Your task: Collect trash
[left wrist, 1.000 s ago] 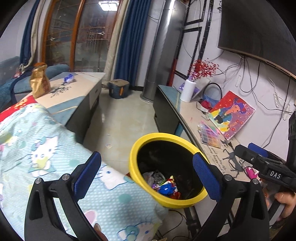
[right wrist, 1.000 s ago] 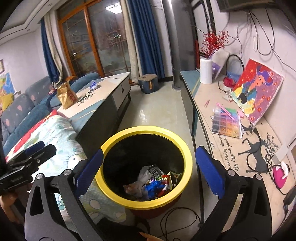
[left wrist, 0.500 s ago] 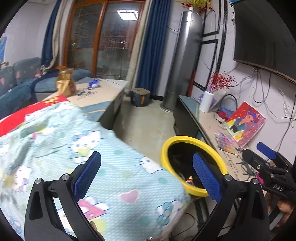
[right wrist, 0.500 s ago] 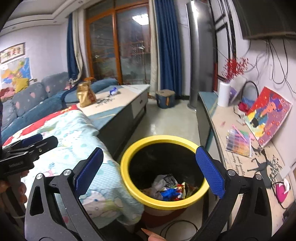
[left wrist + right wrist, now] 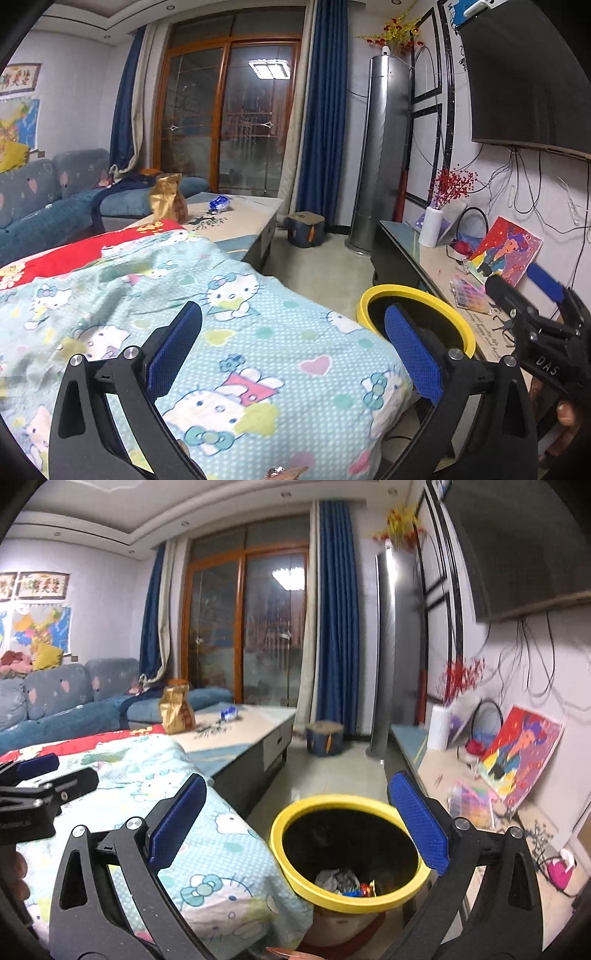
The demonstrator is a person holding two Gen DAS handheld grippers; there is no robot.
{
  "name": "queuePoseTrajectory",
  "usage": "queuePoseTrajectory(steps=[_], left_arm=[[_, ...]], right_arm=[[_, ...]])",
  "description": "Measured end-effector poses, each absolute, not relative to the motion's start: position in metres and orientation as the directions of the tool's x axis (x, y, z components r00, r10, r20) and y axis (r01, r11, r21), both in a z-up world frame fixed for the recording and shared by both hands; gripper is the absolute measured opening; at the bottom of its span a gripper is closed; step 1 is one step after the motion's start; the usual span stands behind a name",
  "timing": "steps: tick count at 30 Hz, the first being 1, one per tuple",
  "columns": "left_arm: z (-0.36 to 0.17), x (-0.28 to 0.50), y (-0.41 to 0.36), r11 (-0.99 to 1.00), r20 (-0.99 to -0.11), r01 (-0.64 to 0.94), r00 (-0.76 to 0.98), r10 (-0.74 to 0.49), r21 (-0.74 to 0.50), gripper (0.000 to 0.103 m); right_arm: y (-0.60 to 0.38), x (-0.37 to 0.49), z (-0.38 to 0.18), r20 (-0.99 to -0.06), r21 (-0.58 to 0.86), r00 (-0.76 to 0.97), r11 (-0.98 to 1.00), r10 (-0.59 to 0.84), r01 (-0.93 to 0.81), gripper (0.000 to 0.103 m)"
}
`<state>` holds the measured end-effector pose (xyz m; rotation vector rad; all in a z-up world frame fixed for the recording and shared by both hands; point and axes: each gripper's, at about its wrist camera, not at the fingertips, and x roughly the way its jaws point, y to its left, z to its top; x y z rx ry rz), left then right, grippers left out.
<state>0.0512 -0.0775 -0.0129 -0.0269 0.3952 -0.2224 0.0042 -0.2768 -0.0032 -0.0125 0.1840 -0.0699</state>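
A yellow-rimmed trash bin [image 5: 288, 814] stands on the floor below my right gripper [image 5: 295, 816], with crumpled wrappers [image 5: 343, 882] at its bottom. The bin's rim [image 5: 410, 291] also shows in the left wrist view, behind the right pad of my left gripper [image 5: 291, 347]. Both grippers are open and hold nothing. My left gripper hovers over a Hello Kitty blanket [image 5: 229, 332]. Far off on the coffee table [image 5: 243, 218] sit a golden snack bag [image 5: 168, 201] and a blue wrapper [image 5: 219, 202]; the same bag [image 5: 176, 709] and wrapper [image 5: 229, 712] appear in the right wrist view.
A blue sofa [image 5: 48, 210] lies at the left. A low TV cabinet [image 5: 436, 258] along the right wall carries a white vase [image 5: 432, 225], a colourful painting [image 5: 506, 251] and cables. A small stool [image 5: 306, 229] and a tall silver air conditioner [image 5: 384, 155] stand at the back.
Both grippers have lifted and tilted up from looking down into the bin. My left gripper has swung left over the blanket, so the bin now sits low right. Both stayed open.
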Motion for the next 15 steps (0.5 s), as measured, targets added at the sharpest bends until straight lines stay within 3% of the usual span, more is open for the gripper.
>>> queuePoseTrajectory(steps=[15], left_arm=[[-0.031,0.03,-0.065,0.983,-0.382,0.171,0.905,-0.186,-0.074,0.097]], right_arm=[[-0.258,-0.002,-0.014,-0.193,-0.023,0.981,1.0,-0.02,0.015,0.092]])
